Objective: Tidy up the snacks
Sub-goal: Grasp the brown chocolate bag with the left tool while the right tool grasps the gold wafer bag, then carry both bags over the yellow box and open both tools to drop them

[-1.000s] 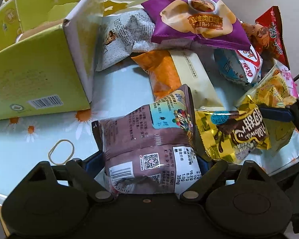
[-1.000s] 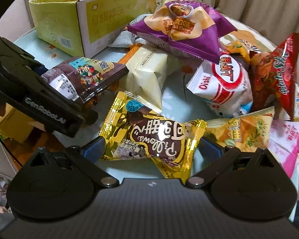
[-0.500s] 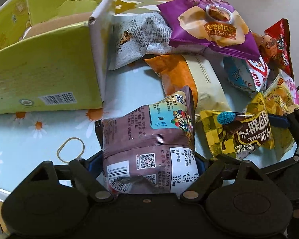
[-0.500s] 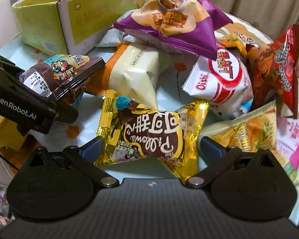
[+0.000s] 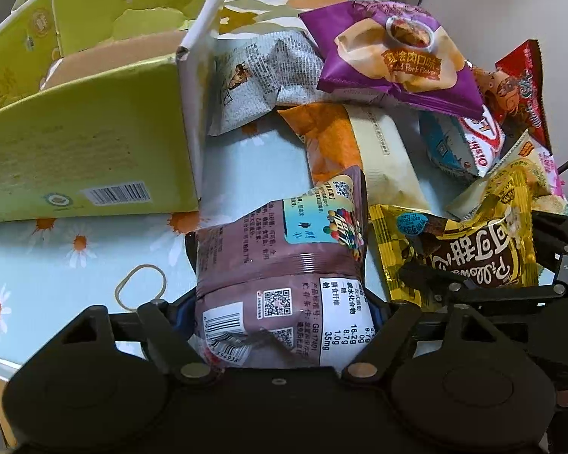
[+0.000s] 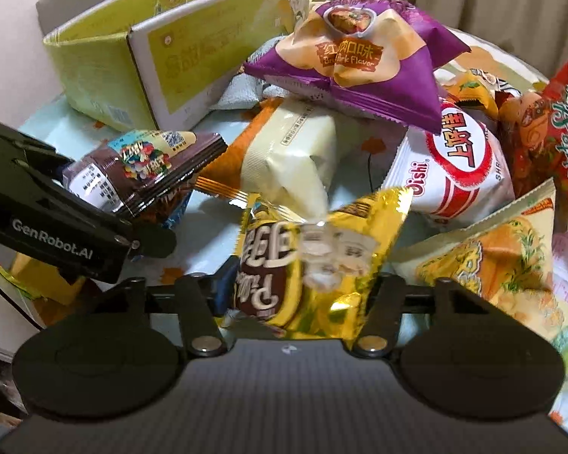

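My left gripper [image 5: 280,302] is shut on a brown chocolate-candy packet [image 5: 284,276], held just above the table; the packet also shows in the right wrist view [image 6: 144,170]. My right gripper [image 6: 303,287] is shut on a yellow-and-brown snack packet [image 6: 314,265], crumpled between the fingers; the packet also shows in the left wrist view [image 5: 462,253]. An open yellow-green cardboard box [image 5: 87,143] stands at the left on the table, also in the right wrist view [image 6: 178,49].
A pile of snack bags lies ahead: a purple bag [image 6: 359,60], a white Oishi bag [image 6: 458,162], a cream-and-orange bag [image 6: 291,151], a red bag [image 6: 556,128], a newsprint bag [image 5: 261,75]. A rubber band [image 5: 140,291] lies on the daisy-print tablecloth [image 5: 56,265].
My right gripper has closed on the yellow-and-brown packet, which was lying flat between open fingers and is now squeezed and tipped up. My left gripper has moved slightly towards the box with the brown packet.
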A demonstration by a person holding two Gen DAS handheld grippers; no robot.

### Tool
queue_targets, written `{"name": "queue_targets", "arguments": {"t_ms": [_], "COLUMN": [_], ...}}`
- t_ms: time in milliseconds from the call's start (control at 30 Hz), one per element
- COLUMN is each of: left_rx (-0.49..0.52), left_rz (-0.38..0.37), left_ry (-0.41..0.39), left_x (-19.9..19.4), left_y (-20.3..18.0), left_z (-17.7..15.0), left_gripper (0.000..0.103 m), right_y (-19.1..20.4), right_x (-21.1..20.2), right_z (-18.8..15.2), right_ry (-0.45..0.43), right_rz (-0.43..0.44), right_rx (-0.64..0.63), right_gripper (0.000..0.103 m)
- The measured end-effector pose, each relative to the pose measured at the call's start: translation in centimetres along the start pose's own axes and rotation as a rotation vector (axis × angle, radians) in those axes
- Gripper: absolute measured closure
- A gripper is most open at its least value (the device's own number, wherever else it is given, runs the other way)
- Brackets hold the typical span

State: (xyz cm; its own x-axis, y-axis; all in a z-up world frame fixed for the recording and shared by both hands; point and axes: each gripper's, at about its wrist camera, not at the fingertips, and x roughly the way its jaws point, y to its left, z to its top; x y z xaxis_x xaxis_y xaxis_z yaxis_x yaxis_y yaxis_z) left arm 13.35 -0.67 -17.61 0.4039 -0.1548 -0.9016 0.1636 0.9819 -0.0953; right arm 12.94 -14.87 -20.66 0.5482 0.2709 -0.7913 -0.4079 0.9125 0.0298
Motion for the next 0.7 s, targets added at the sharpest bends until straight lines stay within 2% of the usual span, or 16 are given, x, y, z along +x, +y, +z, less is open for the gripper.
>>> {"name": "queue_targets", "arguments": {"t_ms": [433, 700], "left_rx": [-0.010, -0.053], "left_rz": [0.012, 0.085], "left_ry": [-0.110, -0.240], "left_x": [-6.7, -12.3], "left_y": [-1.5, -1.0], "left_z": [-0.1, 1.1], "left_gripper": [0.021, 0.021], "right_y": [-0.4, 0.0], "right_x": [-5.5, -9.8], "right_z": [0.7, 4.5], "right_ry": [-0.061, -0.151], "right_rz": [0.012, 0.044], "right_rx": [0.016, 0.007], "right_gripper": [0.038, 0.038]}}
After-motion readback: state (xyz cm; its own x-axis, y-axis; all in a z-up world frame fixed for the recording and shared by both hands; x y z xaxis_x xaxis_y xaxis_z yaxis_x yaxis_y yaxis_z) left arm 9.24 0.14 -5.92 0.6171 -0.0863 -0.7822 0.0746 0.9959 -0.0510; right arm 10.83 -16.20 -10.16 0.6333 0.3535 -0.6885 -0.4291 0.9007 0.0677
